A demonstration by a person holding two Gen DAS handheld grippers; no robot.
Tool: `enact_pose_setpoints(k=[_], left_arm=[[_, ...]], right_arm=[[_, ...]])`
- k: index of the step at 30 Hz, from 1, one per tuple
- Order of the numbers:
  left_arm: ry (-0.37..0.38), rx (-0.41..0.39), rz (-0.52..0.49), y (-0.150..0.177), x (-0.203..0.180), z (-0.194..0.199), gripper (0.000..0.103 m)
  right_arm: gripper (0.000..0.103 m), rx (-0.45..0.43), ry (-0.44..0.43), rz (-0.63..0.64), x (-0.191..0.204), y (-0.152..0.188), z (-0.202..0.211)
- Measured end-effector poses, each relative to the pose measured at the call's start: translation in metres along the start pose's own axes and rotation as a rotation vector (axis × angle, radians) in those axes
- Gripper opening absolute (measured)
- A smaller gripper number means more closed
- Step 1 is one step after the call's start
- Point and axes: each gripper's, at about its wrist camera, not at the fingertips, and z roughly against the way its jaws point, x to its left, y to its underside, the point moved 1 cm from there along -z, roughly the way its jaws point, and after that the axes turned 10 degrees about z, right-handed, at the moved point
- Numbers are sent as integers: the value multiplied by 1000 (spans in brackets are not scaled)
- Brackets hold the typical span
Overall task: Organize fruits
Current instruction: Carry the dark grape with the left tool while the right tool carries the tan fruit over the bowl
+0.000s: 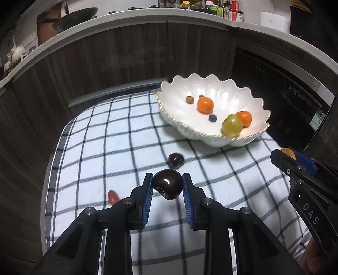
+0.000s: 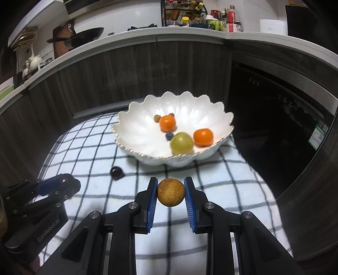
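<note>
My left gripper [image 1: 168, 182] is shut on a dark cherry [image 1: 168, 184] above the checked cloth [image 1: 101, 148]. My right gripper [image 2: 170, 187] is shut on a brown longan [image 2: 170, 192]; it also shows at the right of the left wrist view [image 1: 284, 156]. A white scalloped bowl [image 1: 179, 88] [image 2: 131, 127] stands beyond both, holding two oranges [image 1: 205, 105], a green grape [image 1: 232, 125], a blueberry [image 1: 212, 118] and small fruits. A second dark cherry [image 1: 175, 160] [image 2: 116, 172] lies on the cloth before the bowl. A red fruit [image 1: 113, 196] lies left of my left gripper.
The cloth covers a small table set against dark wood cabinets [image 1: 105, 52]. A dark appliance front [image 2: 274, 116] is at the right. A counter above carries a wok [image 2: 84, 36], bottles [image 2: 228, 19] and teapots. The left gripper shows at the lower left of the right wrist view [image 2: 63, 184].
</note>
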Motion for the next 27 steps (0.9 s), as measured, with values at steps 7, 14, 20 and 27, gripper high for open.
enact_pose_setpoints(k=[7, 14, 20, 27], left_arm=[[16, -11, 2, -23, -20, -2, 28], [17, -14, 5, -45, -35, -9, 28], [15, -15, 4, -62, -46, -19, 28], [14, -21, 13, -84, -56, -33, 28]], right_arm=[[27, -20, 15, -9, -24, -20, -4], [27, -18, 17, 7, -42, -40, -11], [27, -18, 21, 23, -56, -56, -23], [27, -23, 11, 32, -72, -77, -42]])
